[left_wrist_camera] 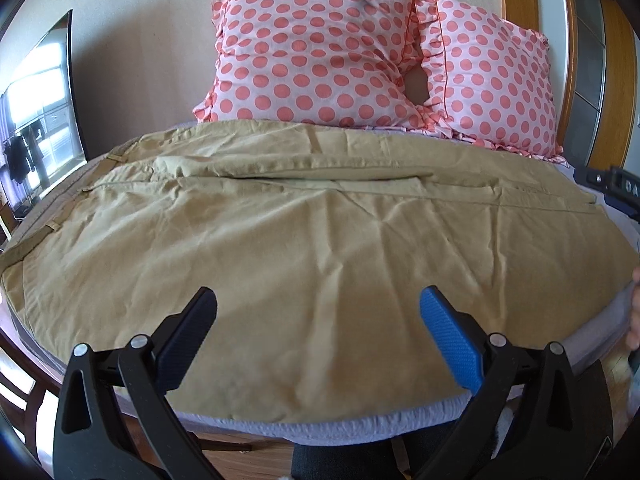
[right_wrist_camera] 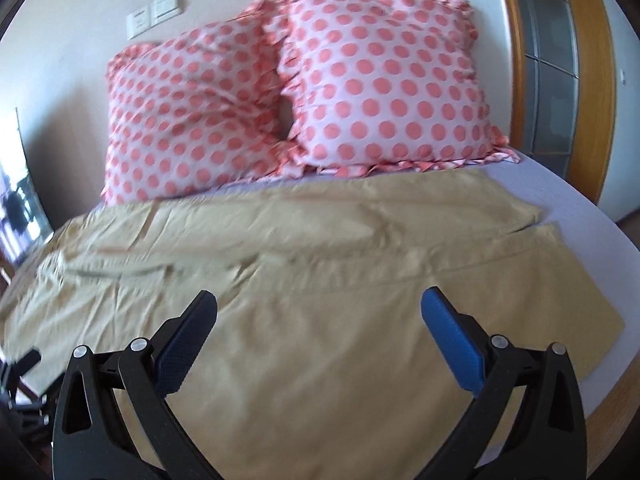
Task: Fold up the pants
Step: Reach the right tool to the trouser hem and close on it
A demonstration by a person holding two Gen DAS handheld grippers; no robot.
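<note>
Fingers of both grippers stand wide apart and clamp nothing: the left gripper (left_wrist_camera: 318, 312) hangs over the near leg of the pants (left_wrist_camera: 320, 248), toward the waist half, and the right gripper (right_wrist_camera: 318, 312) hangs over the same near leg toward the hem half, each with its 2 fingers above the cloth rather than on it, as far as these views tell. Just below the fingers the near edge of the pants runs along the edge of the bed (left_wrist_camera: 328, 426), whose pale sheet shows as a thin strip. Farther in, the pants lie spread flat across the bed, waist to the left with belt loops showing in the left view, and hems to the right, where the right view shows the 2 leg ends lying side by side, a narrow slit between them. A long crease or seam runs across the middle where the 2 legs meet. Beyond the far leg, 2 polka-dot pillows (left_wrist_camera: 320, 52) lean against the wall, just touching the sheet behind the cloth. Judged from this layout, the task is at or near its start: the pants are laid out and roughly smoothed, but no fold is visible yet. What seems left is laying 1 leg over the other, then folding the length down in 1 or 2 turns.
</note>
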